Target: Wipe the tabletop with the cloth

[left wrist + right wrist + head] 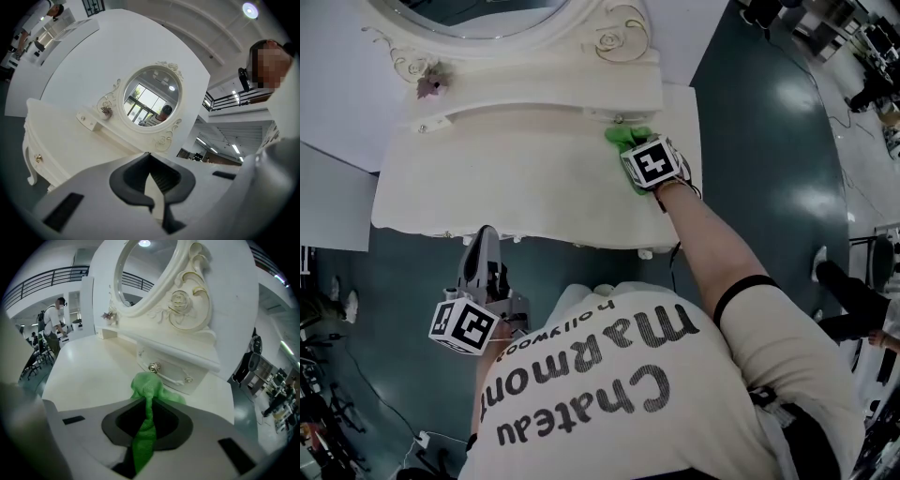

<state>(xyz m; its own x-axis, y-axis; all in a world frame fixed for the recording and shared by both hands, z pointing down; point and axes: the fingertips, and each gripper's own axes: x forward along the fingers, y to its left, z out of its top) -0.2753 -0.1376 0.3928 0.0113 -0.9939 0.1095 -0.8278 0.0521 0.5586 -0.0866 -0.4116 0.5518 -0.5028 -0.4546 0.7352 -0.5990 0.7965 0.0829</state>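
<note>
In the head view, our right gripper (632, 150) sits at the back right corner of the bench (506, 178), with the green cloth (623, 137) bunched just ahead of it against the raised drawer ledge. Nearly all the bare top lies to that gripper's left. Our left gripper (484, 246) hangs off the front edge, well apart from the cloth, so the right hand is the nearer one.

In the left gripper view, the left gripper (151, 174) has its pads drawn together on nothing and points toward the oval mirror (150, 101).

In the right gripper view, the right gripper (147, 420) pinches the cloth (149, 392), whose long axis runs straight along the jaws, its free end bunched on the bench just short of the small drawer (173, 371).

We count one cloth, two grippers, one bench, one mirror and two drawer knobs.
</note>
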